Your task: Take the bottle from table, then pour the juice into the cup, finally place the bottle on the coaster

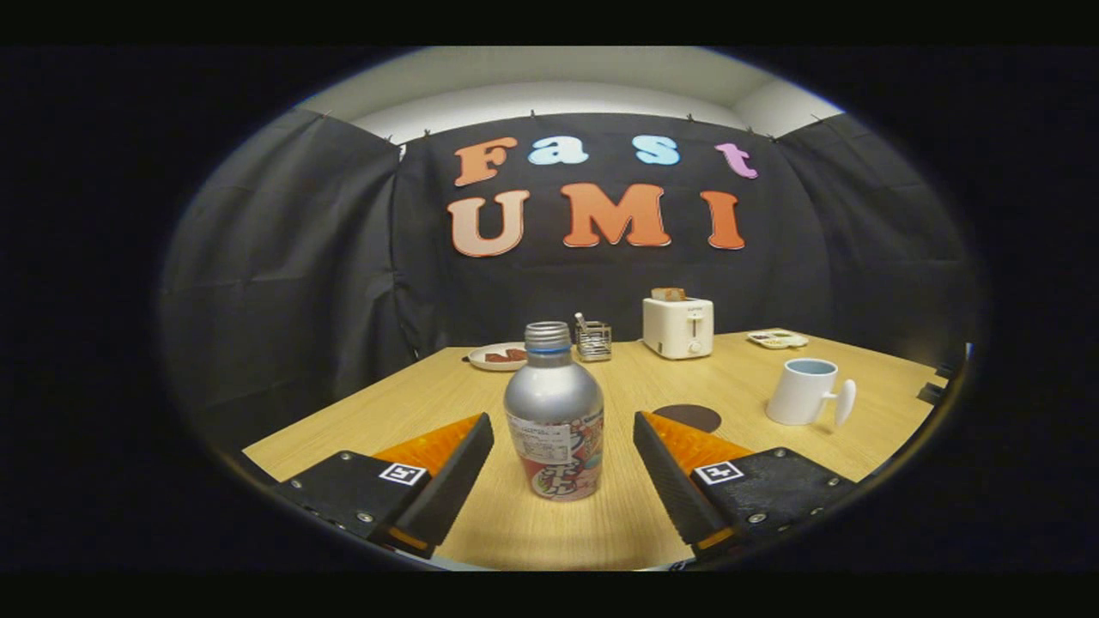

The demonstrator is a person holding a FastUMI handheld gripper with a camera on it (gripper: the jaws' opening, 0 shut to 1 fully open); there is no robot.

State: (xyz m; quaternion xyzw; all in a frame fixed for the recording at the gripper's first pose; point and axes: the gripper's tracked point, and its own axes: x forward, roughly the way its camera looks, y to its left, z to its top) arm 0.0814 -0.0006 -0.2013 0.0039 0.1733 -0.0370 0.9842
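Wooden table point(412, 403), upright bottle point(555, 412) between wide-open gripper point(563, 438) fingers, untouched.

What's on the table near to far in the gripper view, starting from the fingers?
Open gripper, fingers either side of the bottle without touching → dark round coaster → white cup → toaster, at the far edge of the table.

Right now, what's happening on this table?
A hand-held tool is open, its fingers on either side of a silver bottle standing upright on the wooden table, not touching it. Beyond, a dark round coaster and a white cup wait. Nothing has been poured yet.
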